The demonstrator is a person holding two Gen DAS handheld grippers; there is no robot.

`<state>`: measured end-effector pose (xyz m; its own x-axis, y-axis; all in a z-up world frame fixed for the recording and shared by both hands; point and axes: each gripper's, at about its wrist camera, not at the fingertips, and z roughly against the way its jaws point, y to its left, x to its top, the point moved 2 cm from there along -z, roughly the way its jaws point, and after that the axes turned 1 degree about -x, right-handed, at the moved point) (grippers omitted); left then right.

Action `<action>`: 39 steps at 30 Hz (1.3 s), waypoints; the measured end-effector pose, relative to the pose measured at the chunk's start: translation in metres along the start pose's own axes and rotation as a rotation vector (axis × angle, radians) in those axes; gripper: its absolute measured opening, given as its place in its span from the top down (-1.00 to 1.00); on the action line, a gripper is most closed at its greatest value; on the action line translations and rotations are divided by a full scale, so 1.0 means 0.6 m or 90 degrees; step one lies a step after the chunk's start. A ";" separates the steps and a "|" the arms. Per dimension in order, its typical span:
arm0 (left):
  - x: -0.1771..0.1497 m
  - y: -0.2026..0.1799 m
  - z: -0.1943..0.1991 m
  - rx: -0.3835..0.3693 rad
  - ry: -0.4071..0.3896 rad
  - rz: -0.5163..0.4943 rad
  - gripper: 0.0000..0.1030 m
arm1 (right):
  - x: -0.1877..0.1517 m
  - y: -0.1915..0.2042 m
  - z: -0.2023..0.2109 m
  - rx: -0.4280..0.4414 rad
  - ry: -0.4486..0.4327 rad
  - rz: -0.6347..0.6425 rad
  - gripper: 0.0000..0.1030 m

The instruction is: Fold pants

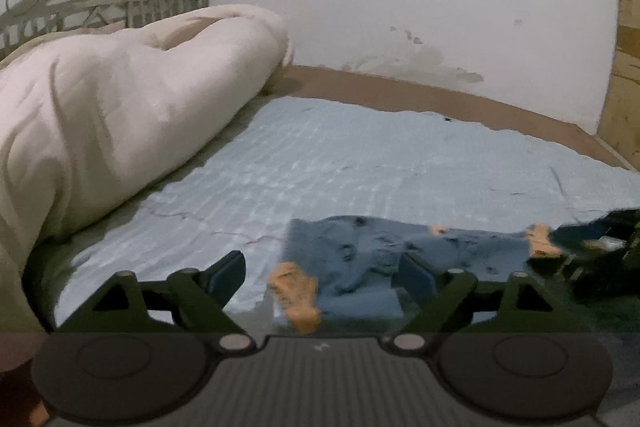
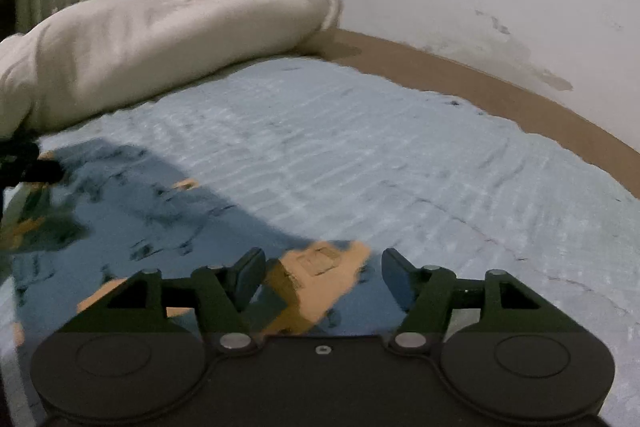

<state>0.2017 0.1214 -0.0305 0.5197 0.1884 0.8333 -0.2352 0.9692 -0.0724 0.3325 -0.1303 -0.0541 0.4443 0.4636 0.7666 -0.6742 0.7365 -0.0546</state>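
Crowding bed's left: rolled duvet (image 1: 120, 115); pants (image 1: 384, 259) flat; both hand-held grippers (image 1: 324, 275) (image 2: 324, 279) agape, empty.

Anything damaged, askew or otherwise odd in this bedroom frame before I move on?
Yes: the white wall behind the bed has peeling, stained patches near its base. The blue patterned pants with orange trim lie rumpled on the light blue quilted bedcover, which fits mid-folding. Nothing spilled.
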 end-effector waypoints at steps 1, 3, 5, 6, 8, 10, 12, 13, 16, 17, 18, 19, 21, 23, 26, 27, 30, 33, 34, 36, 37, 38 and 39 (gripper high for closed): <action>0.002 -0.007 0.003 -0.006 -0.001 -0.001 -0.75 | -0.006 0.014 0.002 0.008 0.008 0.015 -0.28; 0.005 -0.022 0.010 -0.019 -0.006 -0.005 -0.81 | -0.020 0.042 0.017 0.007 0.010 0.045 -0.27; 0.007 -0.037 0.012 -0.028 -0.008 -0.022 -0.82 | -0.039 0.070 0.045 0.010 0.002 0.080 -0.24; 0.008 -0.046 0.012 -0.032 -0.007 -0.029 -0.83 | -0.050 0.083 0.062 0.014 -0.001 0.095 -0.24; 0.009 -0.064 0.011 -0.045 -0.004 -0.040 -0.85 | -0.072 0.103 0.093 0.021 -0.006 0.113 -0.22; 0.008 -0.086 0.011 -0.062 0.001 -0.054 -0.88 | -0.095 0.110 0.124 0.015 -0.016 0.113 -0.22; 0.002 -0.106 0.011 -0.077 0.008 -0.070 -0.89 | -0.112 0.108 0.150 0.013 -0.024 0.089 -0.22; -0.002 -0.116 0.011 -0.085 0.014 -0.077 -0.89 | -0.122 0.103 0.164 0.013 -0.029 0.068 -0.22; -0.015 -0.145 0.005 -0.108 0.040 -0.106 -0.92 | -0.150 0.086 0.210 0.001 -0.057 0.008 -0.33; -0.022 -0.157 0.002 -0.114 0.052 -0.121 -0.92 | -0.158 0.081 0.224 -0.012 -0.067 -0.007 -0.47; -0.028 -0.166 0.000 -0.118 0.062 -0.133 -0.92 | -0.169 0.075 0.241 -0.030 -0.078 -0.025 -0.54; -0.035 -0.174 -0.003 -0.119 0.071 -0.145 -0.92 | -0.179 0.066 0.257 -0.052 -0.089 -0.047 -0.63; -0.052 -0.192 -0.004 -0.116 0.086 -0.170 -0.92 | -0.197 0.046 0.285 -0.086 -0.102 -0.092 -0.70; -0.072 -0.206 -0.002 -0.108 0.100 -0.193 -0.92 | -0.217 0.023 0.310 -0.119 -0.114 -0.144 -0.90; -0.102 -0.222 0.015 -0.084 0.084 -0.228 -0.93 | -0.246 -0.010 0.342 -0.169 -0.130 -0.204 -0.97; -0.108 -0.225 0.024 -0.078 0.076 -0.238 -0.93 | -0.257 -0.023 0.350 -0.184 -0.131 -0.225 -0.99; -0.109 -0.235 0.042 -0.070 0.073 -0.251 -0.93 | -0.295 -0.058 0.376 -0.229 -0.139 -0.295 -0.99; -0.093 -0.250 0.052 -0.090 0.079 -0.243 -0.96 | -0.332 -0.086 0.404 -0.276 -0.160 -0.373 -0.99; -0.085 -0.260 0.051 -0.101 0.077 -0.240 -0.98 | -0.343 -0.095 0.413 -0.294 -0.167 -0.395 -0.99; -0.075 -0.288 0.053 -0.125 0.065 -0.238 -0.99 | -0.362 -0.111 0.431 -0.328 -0.173 -0.430 -0.99; -0.072 -0.305 0.053 -0.138 0.059 -0.240 -0.99 | -0.372 -0.122 0.440 -0.347 -0.173 -0.448 -0.99; -0.069 -0.327 0.053 -0.154 0.055 -0.245 -0.99 | -0.381 -0.130 0.446 -0.360 -0.170 -0.463 -0.99; -0.069 -0.344 0.052 -0.169 0.052 -0.250 -0.99 | -0.390 -0.142 0.454 -0.372 -0.166 -0.482 -0.99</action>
<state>0.2030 -0.0915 -0.0327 0.5923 -0.1987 0.7808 0.2047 0.9744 0.0927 0.1255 -0.4358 -0.0547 0.4463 -0.3007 0.8428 0.1623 0.9534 0.2543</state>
